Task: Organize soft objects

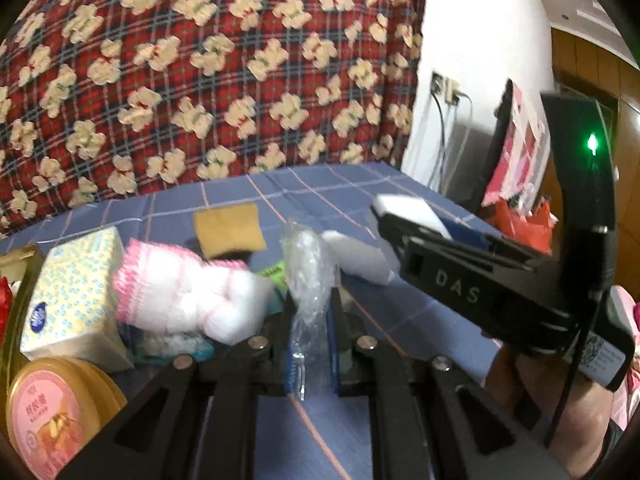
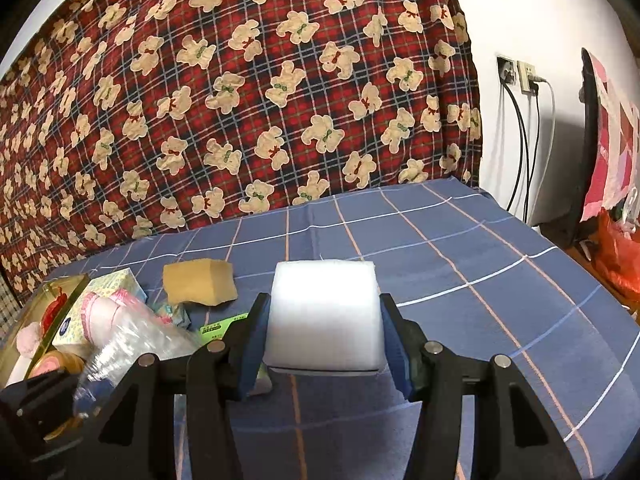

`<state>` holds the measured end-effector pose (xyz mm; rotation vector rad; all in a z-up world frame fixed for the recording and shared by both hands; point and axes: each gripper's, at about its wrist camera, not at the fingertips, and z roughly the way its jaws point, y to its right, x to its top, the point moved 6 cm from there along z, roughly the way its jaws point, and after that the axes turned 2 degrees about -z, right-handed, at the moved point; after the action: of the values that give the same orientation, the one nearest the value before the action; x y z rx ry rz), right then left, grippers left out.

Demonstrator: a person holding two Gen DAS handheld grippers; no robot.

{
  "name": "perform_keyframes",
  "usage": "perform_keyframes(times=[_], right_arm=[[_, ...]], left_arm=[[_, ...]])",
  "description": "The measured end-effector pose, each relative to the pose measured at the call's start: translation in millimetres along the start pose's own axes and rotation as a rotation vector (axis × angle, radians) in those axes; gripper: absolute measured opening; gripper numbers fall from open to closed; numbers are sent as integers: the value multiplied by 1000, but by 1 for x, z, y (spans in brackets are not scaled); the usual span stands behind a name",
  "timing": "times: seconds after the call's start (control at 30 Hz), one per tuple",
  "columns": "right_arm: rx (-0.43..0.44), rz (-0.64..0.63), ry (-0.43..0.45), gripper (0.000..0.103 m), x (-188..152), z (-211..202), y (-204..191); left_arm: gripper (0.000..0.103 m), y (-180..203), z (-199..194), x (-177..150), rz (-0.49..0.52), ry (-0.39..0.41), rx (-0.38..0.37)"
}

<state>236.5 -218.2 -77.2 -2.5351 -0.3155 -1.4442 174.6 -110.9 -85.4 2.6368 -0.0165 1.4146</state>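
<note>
A: What is the left gripper (image 1: pixel 311 320) doing?

B: Its two fingers are squeezed tight on a crinkly clear plastic bag (image 1: pixel 306 268). The bag sticks up between them.

A: And the right gripper (image 2: pixel 325 340)?

B: It hugs a white foam block (image 2: pixel 324 316) from both sides. The blue pads press on the block. From the left camera the block pokes out of the right gripper's tip, up above the bed.

A: What is close to the bag?

B: Just to its left is a pink and white fluffy bundle (image 1: pixel 188 292). It leans on a tissue pack (image 1: pixel 74 292) with little blue dots. Behind them a tan sponge (image 1: pixel 230 228) lies flat on the blue checked sheet (image 2: pixel 460 280). Another white soft piece (image 1: pixel 360 258) lies to the right of the bag.

A: Anything else?

B: A round pink lid (image 1: pixel 52 416) sits at the bottom left. A red blanket with little bears (image 2: pixel 240 100) hangs behind the bed.
</note>
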Motion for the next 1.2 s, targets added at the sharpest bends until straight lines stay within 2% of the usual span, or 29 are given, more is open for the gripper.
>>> perform_keyframes(times=[0.33,0.6,0.93,1.2], right_arm=[[3,-45,38,55,5,1,-19],[2,-53,73,55,7,-5,-21],[-8,-97,163,55,10,-22,-31],[-12,-117,207,55,11,-31,-34]], left_arm=[[10,-20,-6,11,-43,85,60],[10,-32,-10,13,-80,115,72],[10,-34,-26,17,-54,203,119],[10,-43,-29,18,-74,221,149]])
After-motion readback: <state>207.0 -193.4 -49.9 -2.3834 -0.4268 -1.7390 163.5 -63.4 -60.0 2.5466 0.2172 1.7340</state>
